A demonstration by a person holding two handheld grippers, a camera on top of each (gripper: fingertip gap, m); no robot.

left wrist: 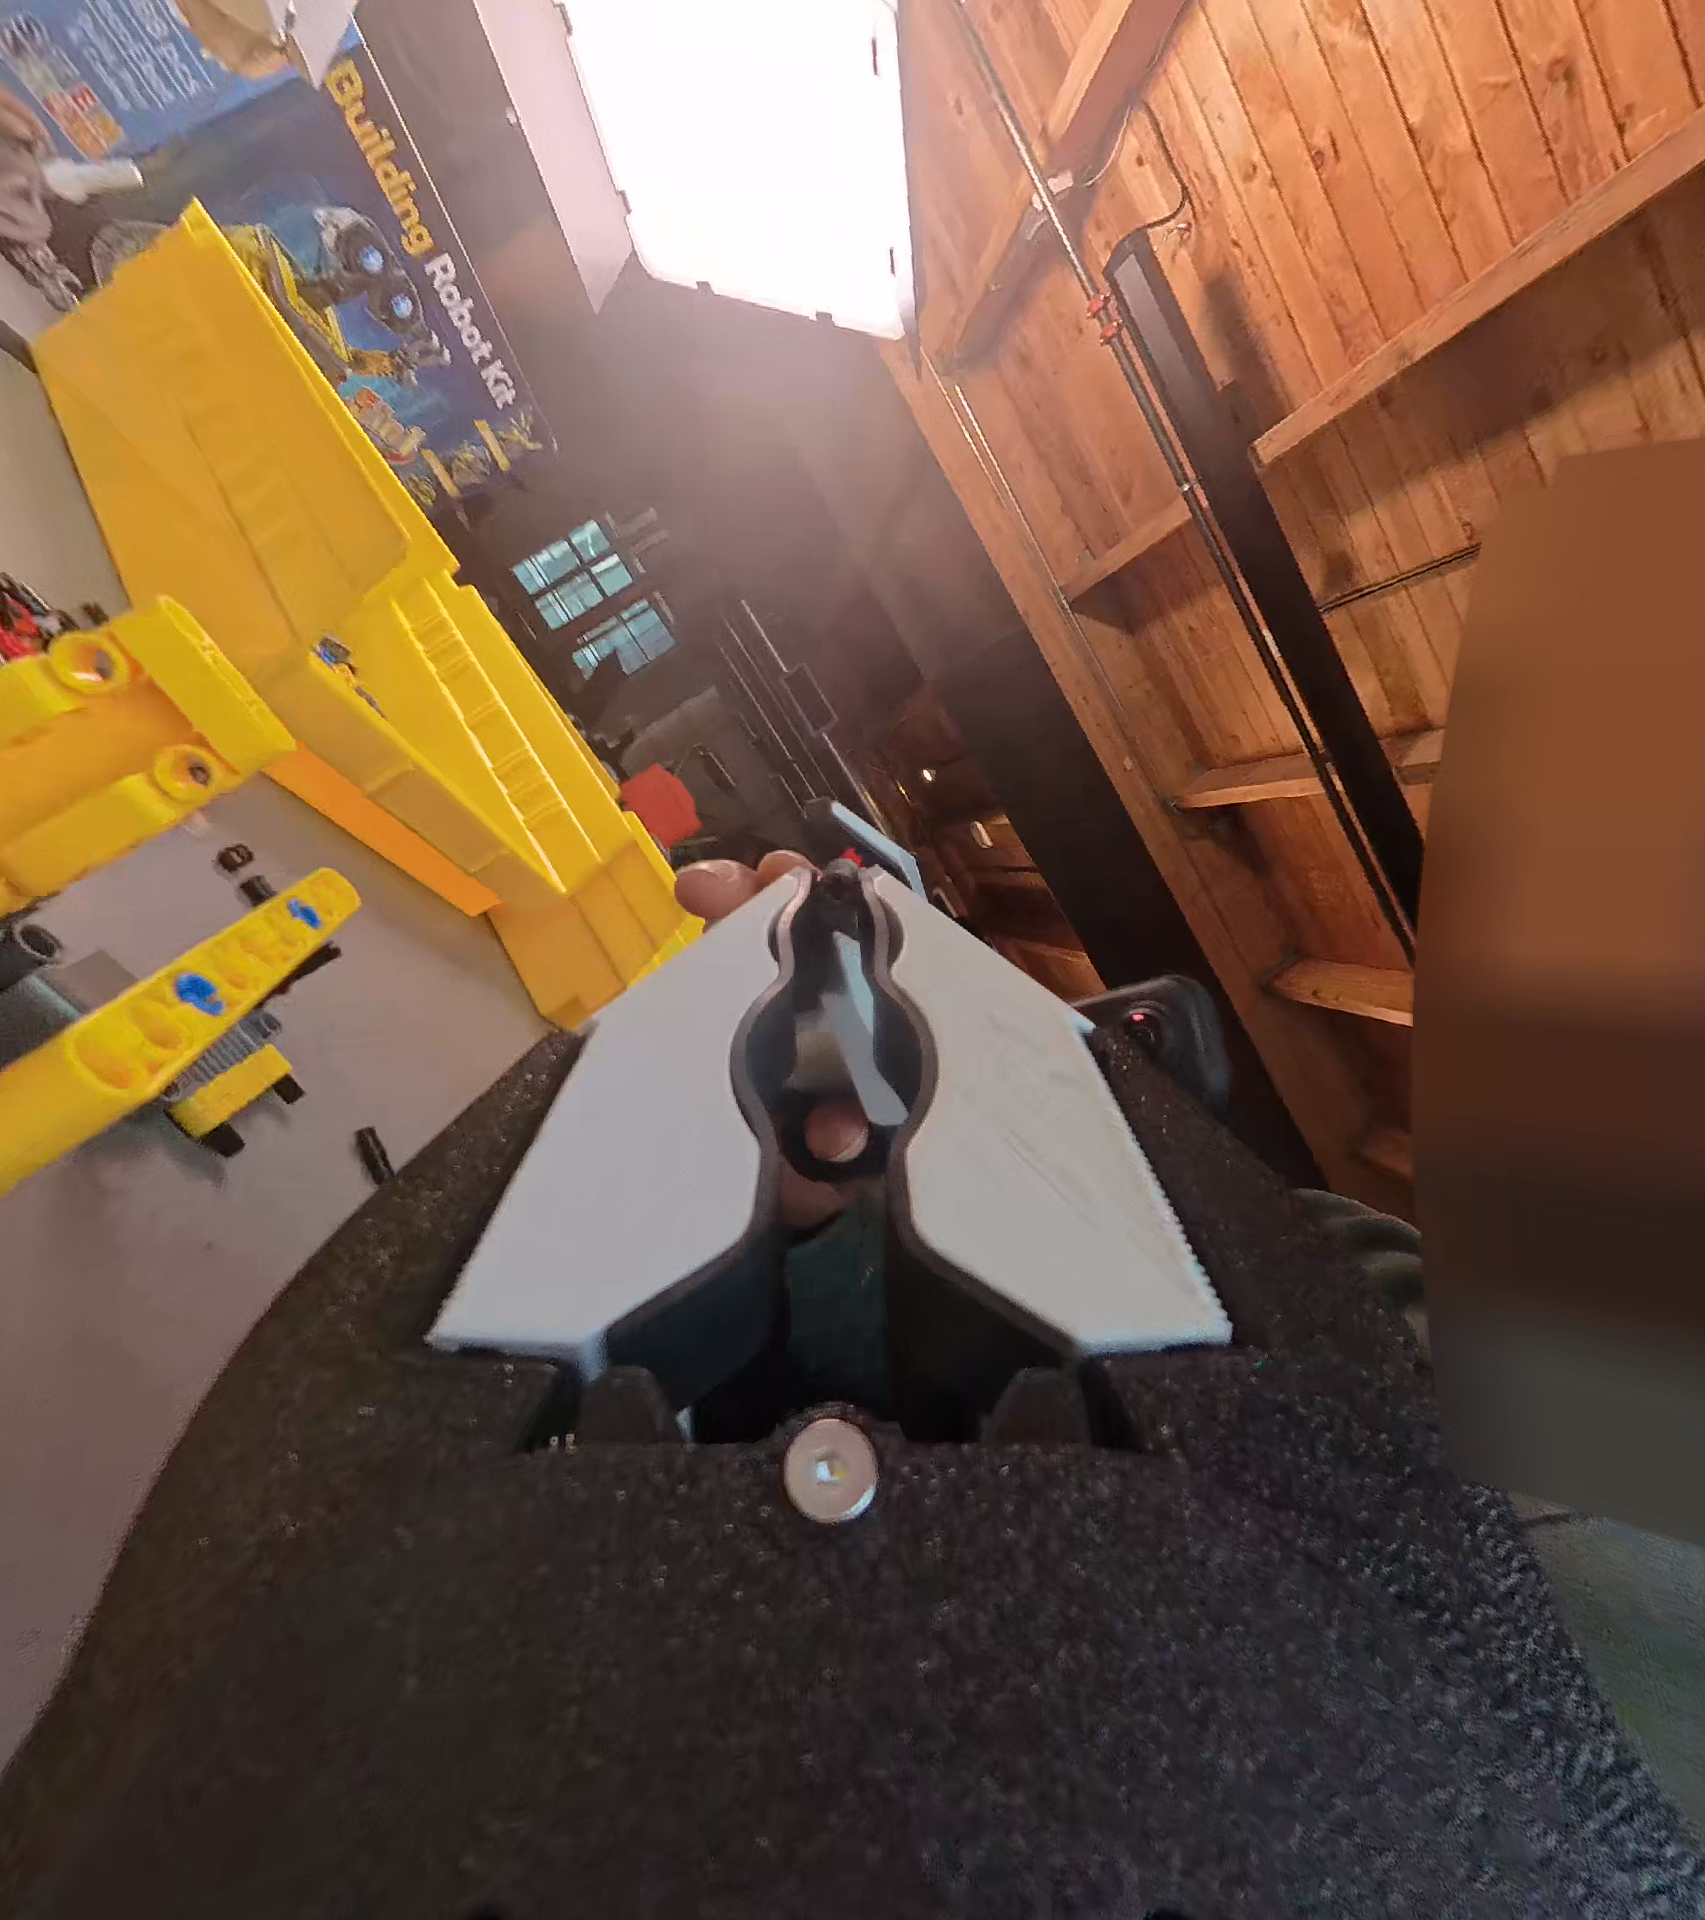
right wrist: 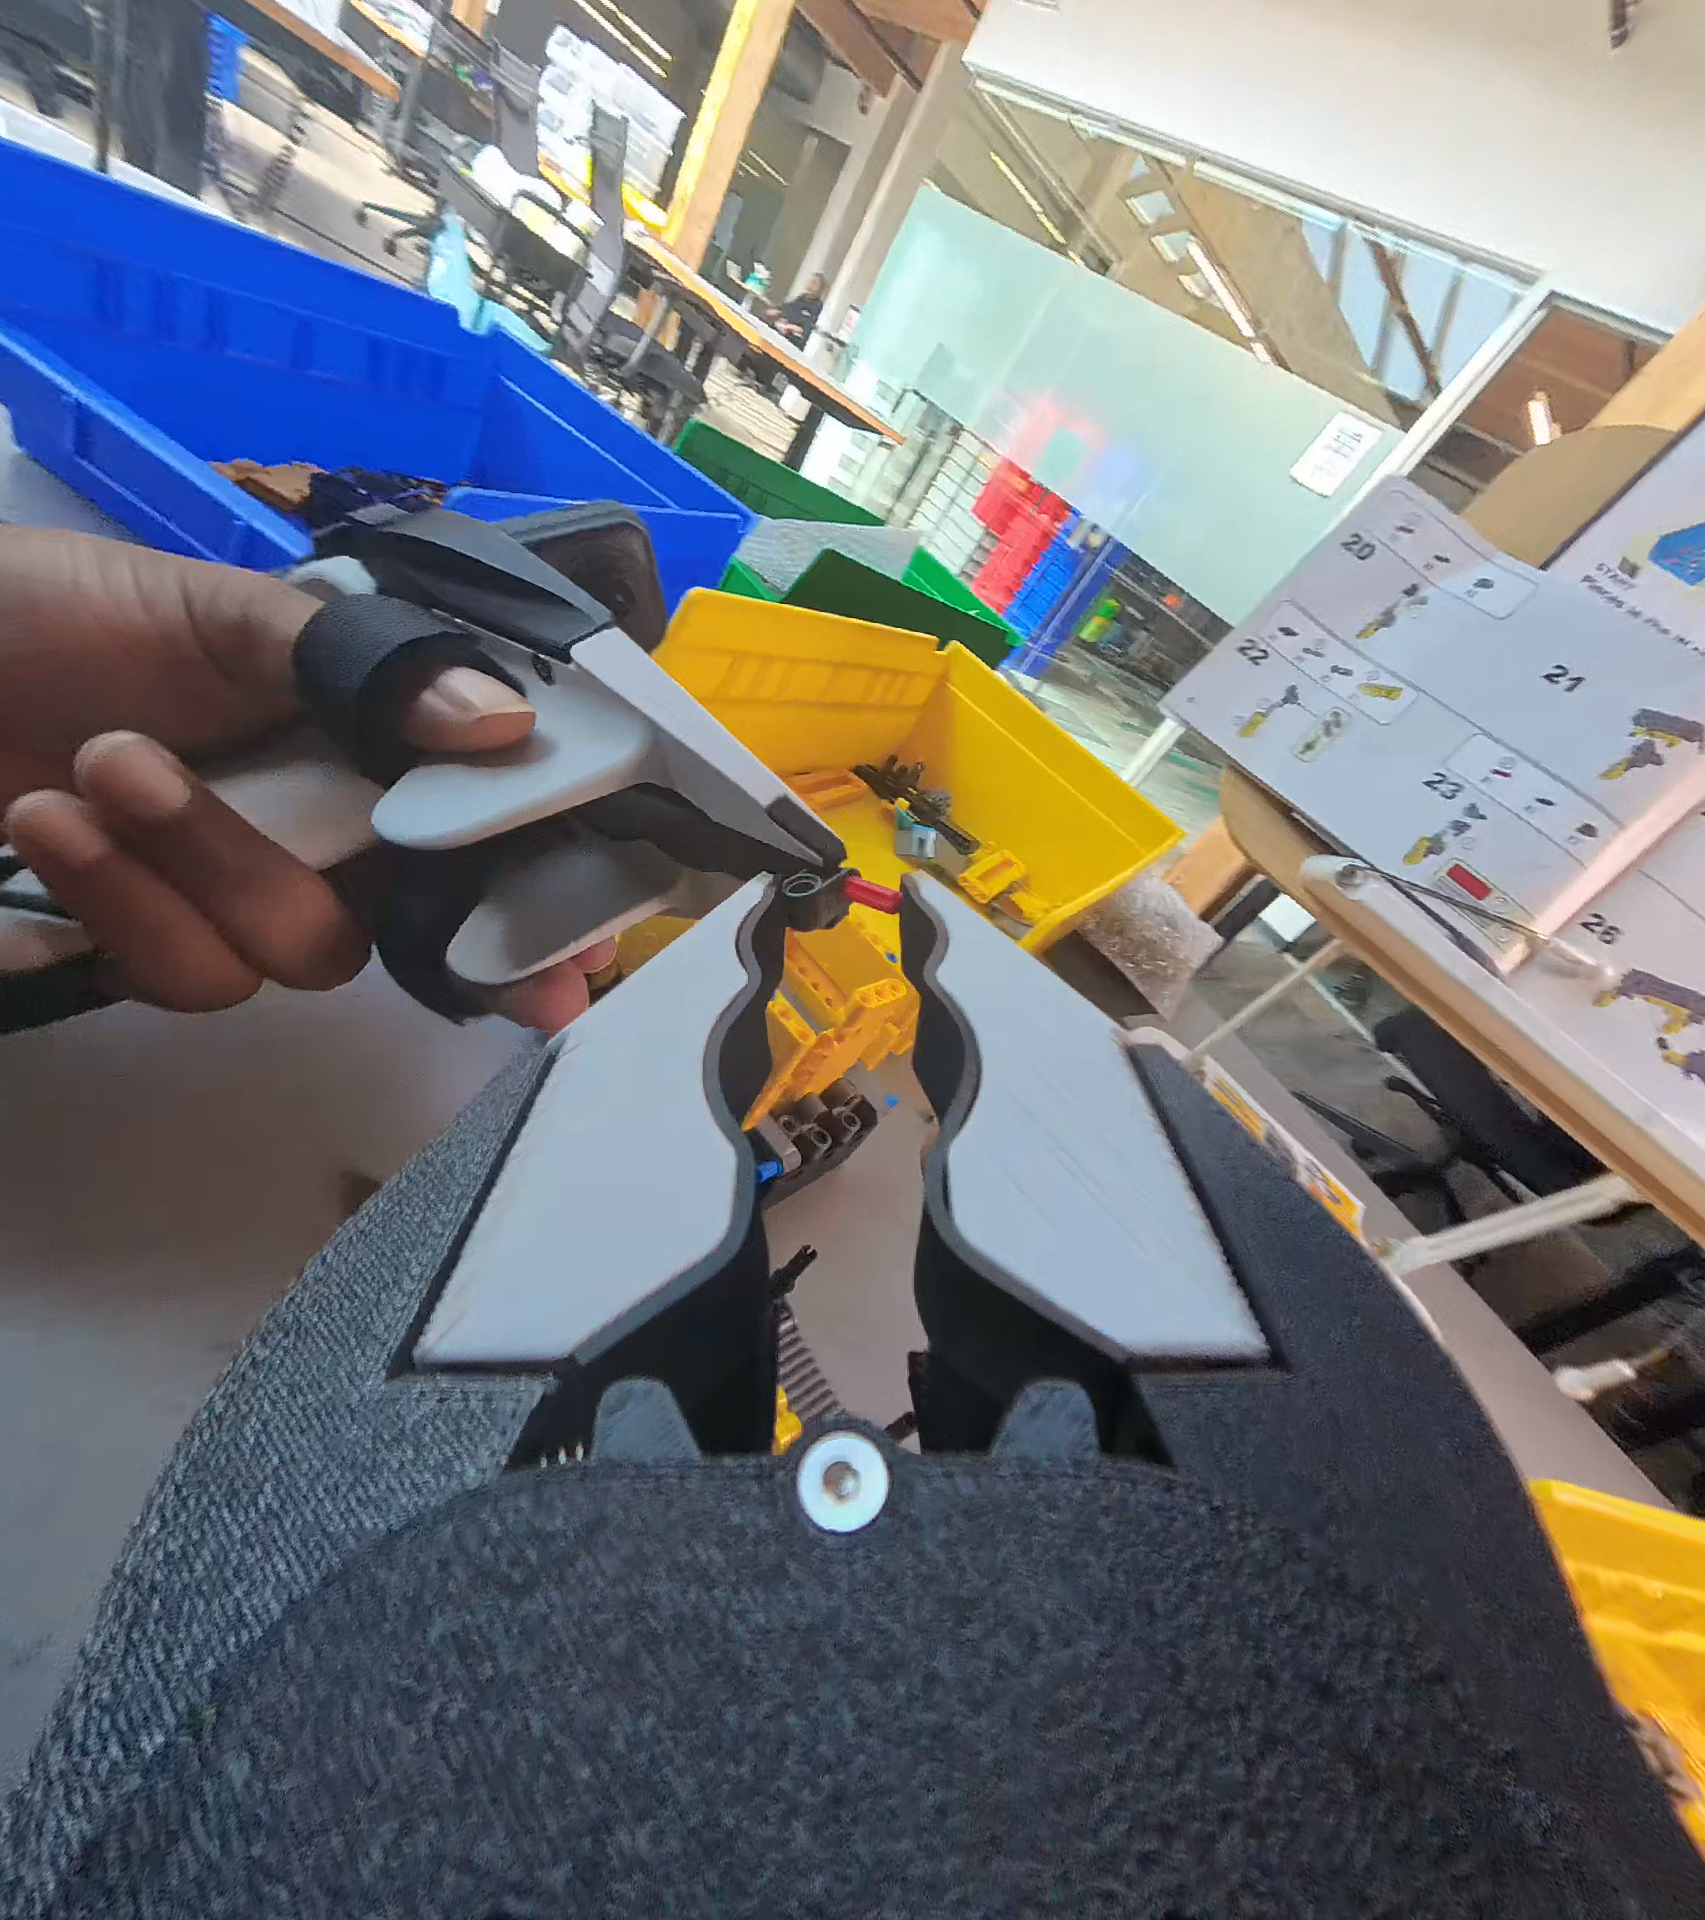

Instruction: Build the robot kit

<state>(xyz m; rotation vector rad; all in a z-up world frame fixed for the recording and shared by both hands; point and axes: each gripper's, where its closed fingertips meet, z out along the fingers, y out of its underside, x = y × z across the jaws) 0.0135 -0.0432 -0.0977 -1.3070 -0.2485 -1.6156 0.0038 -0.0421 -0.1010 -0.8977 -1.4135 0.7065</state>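
At the far left a blue bin [right wrist: 204,343] stands on the grey table [right wrist: 100,1247], apart from the work. Right of it a hand [right wrist: 100,790] holds the left gripper [right wrist: 817,868], which is raised clear of the table. Its claw is pressed together on a small black connector [right wrist: 812,896] that has a red pin [right wrist: 871,894] sticking out of its right side. The left wrist view confirms it: the left gripper [left wrist: 832,883] has its tips closed on the dark part, with only a wavy slit between the fingers behind them. The hold is at the very tips, so I judge it shallow and liable to let the part twist if pushed from the side. The right gripper [right wrist: 843,894] has its claw spread and holds nothing. The connector and pin sit level with its tips, the connector against the left tip and the pin's end just short of the right tip. The pin's axis appears to run across the gap, so any squeeze would bear on its end. Below, seen through the gap, a yellow beam assembly [right wrist: 848,1018] lies on the table. Behind it a yellow bin [right wrist: 931,686] holds loose parts, with a green bin [right wrist: 858,582] farther off. At the far right an instruction booklet [right wrist: 1450,727] rests open on a wooden stand [right wrist: 1274,831].
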